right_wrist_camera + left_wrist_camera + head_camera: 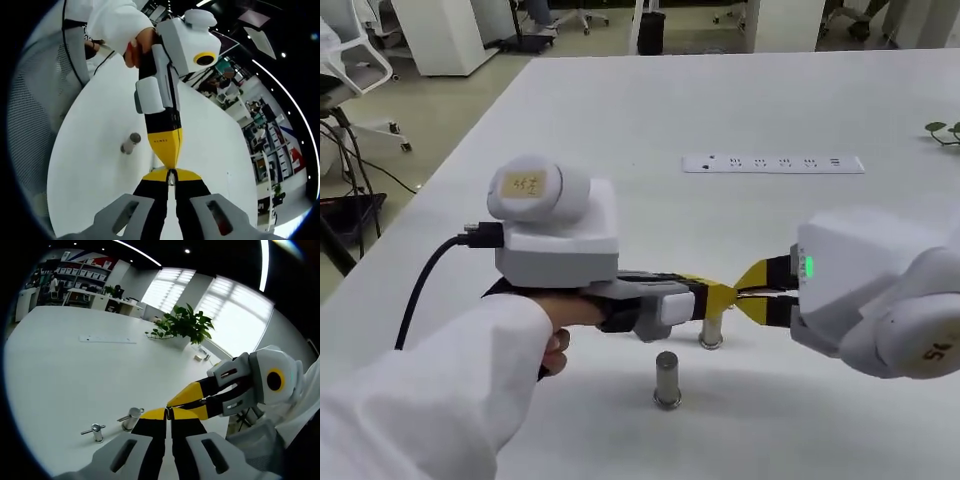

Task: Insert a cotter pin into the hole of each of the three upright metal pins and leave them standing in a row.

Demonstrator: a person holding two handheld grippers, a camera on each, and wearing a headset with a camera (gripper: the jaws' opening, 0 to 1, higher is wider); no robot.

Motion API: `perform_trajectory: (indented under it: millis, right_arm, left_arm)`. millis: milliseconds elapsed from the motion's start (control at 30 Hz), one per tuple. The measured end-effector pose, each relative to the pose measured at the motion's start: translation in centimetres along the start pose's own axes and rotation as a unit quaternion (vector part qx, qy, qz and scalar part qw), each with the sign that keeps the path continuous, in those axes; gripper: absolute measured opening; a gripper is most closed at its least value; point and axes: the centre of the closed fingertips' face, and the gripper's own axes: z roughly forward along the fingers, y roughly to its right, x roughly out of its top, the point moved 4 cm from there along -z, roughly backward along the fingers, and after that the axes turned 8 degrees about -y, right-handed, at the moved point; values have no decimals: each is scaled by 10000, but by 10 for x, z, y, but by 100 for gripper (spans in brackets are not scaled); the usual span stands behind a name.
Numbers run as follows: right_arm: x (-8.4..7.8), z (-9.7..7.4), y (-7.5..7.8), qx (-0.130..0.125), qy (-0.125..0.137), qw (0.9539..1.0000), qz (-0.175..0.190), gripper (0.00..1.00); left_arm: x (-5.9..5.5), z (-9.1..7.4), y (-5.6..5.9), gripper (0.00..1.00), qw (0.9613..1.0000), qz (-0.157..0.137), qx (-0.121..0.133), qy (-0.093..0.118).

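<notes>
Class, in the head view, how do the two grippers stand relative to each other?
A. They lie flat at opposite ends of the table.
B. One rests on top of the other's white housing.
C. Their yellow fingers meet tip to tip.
C: the left gripper and the right gripper point at each other, and their yellow fingers meet tip to tip over the table.

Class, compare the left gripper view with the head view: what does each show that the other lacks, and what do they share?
Left gripper view: a cotter pin through the first metal pin, another through the second metal pin. Head view: a hand holding the left gripper, and a plain metal pin nearest the person. Shared: the table, the power strip, the right gripper meeting the left tip to tip.
</notes>
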Motion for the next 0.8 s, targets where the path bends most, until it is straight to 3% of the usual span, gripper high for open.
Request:
perform_trajectory:
  millis: [133,200,367,467,500,533,633,767,800]
  right_arm:
    - [1,0,0,24,27,10000,-48,14]
    - [-1,0,1,51,-11,10000,-4,16]
    - [-8,-4,4,319,89,9979,564,24]
    - [-10,-7,6,765,421,9870,1346,27]
    - [-11,-7,7,810,479,9852,1433,28]
    - [-12,-9,8,928,589,9802,1649,30]
    - [-18,-12,13,956,503,9800,1669,34]
    - [-23,-15,10,1233,422,9765,1718,39]
    - [-23,-16,9,1354,443,9746,1728,39]
  left_arm:
    - [-1,-1,-1,0,9999,99,23,-19]
    - [-1,-1,-2,0,9998,175,29,-43]
    - [-2,-6,-3,0,9982,598,40,-65]
    - [-2,-8,0,0,9969,784,23,-27]
    - [-2,-9,0,0,9964,844,22,-30]
    - [-2,-9,1,0,9952,982,13,-23]
    - [0,-12,5,0,9927,1202,-41,54]
    - [4,-15,10,0,9878,1538,-129,201]
    - [4,-16,12,0,9842,1751,-135,221]
